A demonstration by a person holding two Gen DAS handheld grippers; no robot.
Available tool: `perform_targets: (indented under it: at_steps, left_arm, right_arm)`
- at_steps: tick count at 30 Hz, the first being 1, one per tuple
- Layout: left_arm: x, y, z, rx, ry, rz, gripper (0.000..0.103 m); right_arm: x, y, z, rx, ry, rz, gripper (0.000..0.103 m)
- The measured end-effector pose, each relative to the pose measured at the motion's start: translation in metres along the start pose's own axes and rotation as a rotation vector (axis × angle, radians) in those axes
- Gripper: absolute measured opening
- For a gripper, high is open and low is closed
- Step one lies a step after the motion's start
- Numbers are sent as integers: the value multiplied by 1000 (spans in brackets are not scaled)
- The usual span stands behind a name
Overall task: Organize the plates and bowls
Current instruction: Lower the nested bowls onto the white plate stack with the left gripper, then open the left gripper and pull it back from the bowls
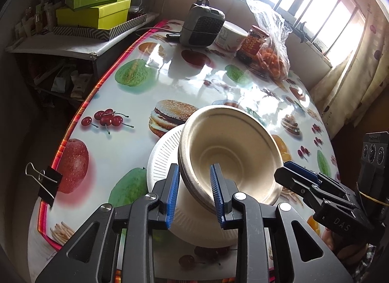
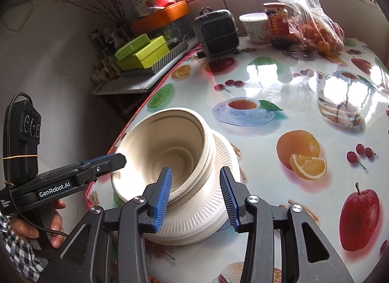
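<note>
The counter (image 2: 279, 142) is bare right of the bowls (image 2: 170, 151); heater (image 2: 218, 32), jar (image 2: 277, 25) and bag (image 2: 313, 27) crowd the far edge, maybe touching.

Table (image 2: 279, 142), near edge: stacked bowls (image 2: 170, 142) sit tilted on a plate (image 2: 218, 210), the left gripper (image 1: 194, 195) straddling the bowl rim on one side, the right gripper (image 2: 197, 198) straddling it on the other. Far end of table, in a row: heater (image 2: 218, 32), tub (image 2: 254, 26), jar (image 2: 277, 25), bag of fruit (image 2: 316, 30). Beyond the table's side edge: shelf (image 1: 73, 44) bearing a tray (image 1: 102, 29) with two stacked boxes (image 1: 92, 10). A binder clip (image 1: 46, 181) grips the table edge.
</note>
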State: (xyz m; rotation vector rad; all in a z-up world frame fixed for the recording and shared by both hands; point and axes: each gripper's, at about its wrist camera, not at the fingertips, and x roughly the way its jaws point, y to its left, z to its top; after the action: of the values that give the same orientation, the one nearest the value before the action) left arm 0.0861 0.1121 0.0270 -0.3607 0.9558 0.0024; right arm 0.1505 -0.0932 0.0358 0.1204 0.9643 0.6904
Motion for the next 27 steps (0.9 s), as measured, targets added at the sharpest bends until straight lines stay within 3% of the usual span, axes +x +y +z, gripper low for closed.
perform_targets:
  at_steps: [15, 22, 24, 26, 27]
  left_arm:
    - [-15, -6, -13, 14, -32, 9, 28]
    - [-28, -12, -25, 33, -80, 21, 28]
    - [-33, -14, -31, 44, -104, 43, 33]
    - [-37, -14, -38, 55, -132, 53, 60]
    - [-38, -14, -42, 59, -144, 52, 62]
  right_arm:
    - [-14, 11, -13, -22, -33, -5, 43]
    - [-26, 20, -25, -62, -63, -21, 50]
    - [-30, 22, -31, -75, -72, -28, 52]
    - [-33, 22, -37, -87, -81, -36, 56]
    - [-34, 23, -41, -91, -84, -42, 57]
